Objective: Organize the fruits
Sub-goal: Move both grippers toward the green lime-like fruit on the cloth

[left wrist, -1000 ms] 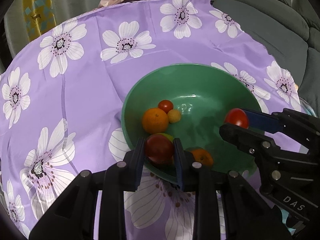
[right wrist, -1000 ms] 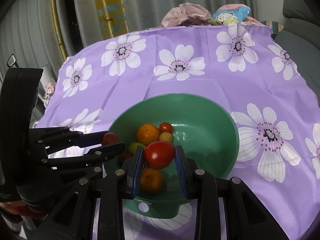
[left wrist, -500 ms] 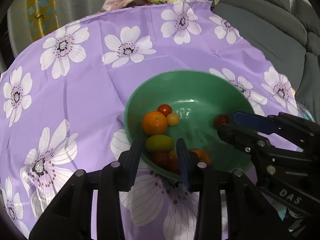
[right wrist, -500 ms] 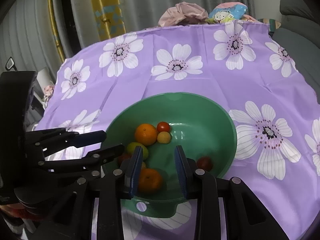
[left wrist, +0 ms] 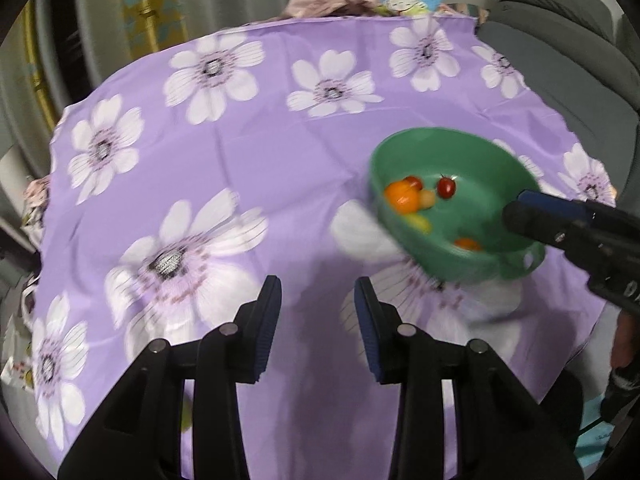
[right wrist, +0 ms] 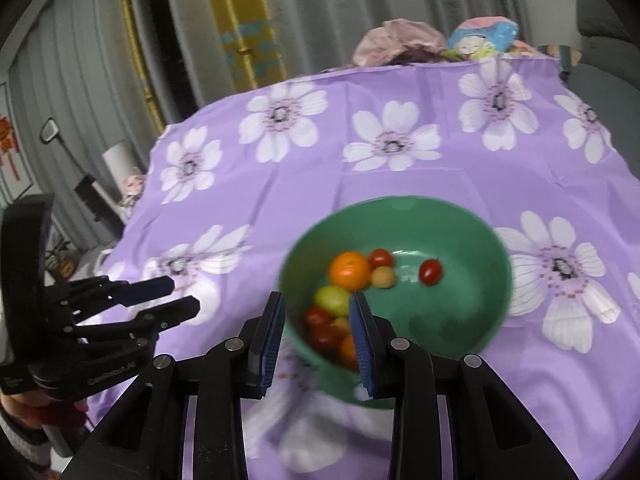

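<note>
The fruits are sitting in the green bowl on the purple cloth. The left gripper and the right gripper are both holding their fingers spread, pinching nothing.

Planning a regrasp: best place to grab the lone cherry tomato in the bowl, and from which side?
Take the cherry tomato across its short middle, coming straight down from above. It lies alone on the bowl's floor, apart from the orange pile, so both fingers have room. The right hand-held gripper is open and nearest.
</note>
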### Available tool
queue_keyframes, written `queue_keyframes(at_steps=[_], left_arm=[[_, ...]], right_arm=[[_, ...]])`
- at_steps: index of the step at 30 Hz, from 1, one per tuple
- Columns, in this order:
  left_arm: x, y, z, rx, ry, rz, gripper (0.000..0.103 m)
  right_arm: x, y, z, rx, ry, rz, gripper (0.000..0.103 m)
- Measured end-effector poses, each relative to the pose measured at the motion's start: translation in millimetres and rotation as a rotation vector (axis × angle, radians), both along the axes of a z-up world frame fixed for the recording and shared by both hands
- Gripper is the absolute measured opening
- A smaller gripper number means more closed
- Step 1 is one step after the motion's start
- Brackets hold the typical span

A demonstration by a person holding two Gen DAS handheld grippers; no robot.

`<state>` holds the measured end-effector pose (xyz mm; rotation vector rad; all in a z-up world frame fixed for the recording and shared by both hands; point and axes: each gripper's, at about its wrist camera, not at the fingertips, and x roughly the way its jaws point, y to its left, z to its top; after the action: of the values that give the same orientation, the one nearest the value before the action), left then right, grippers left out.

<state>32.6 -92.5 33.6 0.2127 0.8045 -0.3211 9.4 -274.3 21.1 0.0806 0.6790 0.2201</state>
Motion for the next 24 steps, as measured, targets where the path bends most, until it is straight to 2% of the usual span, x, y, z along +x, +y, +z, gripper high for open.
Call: queue_keyframes(at_steps=[2, 11, 15, 17, 24], left_arm=[[-7, 12, -2, -0.002, 0.004, 0.019, 0.043], [-32, 52, -7, -0.018, 0.012, 0.089, 0.053], [-38, 72, -10, -0.048, 0.019, 0.122, 0.054], [-41, 89, -14, -0.074, 0.028, 0.146, 0.054], [-53, 158, -35, -0.131, 0.087, 0.220, 0.053]], right_arm=[[-3, 9, -2, 0.026, 0.014, 0.037, 0.033], [-8, 56, -7, 0.052, 0.054, 0.165, 0.033], [-4, 77, -13, 0.068, 0.091, 0.213, 0.034], [-1, 86, -20, 0.081, 0.125, 0.231, 0.037], [6, 130, -51, 0.057, 0.237, 0.333, 0.037]])
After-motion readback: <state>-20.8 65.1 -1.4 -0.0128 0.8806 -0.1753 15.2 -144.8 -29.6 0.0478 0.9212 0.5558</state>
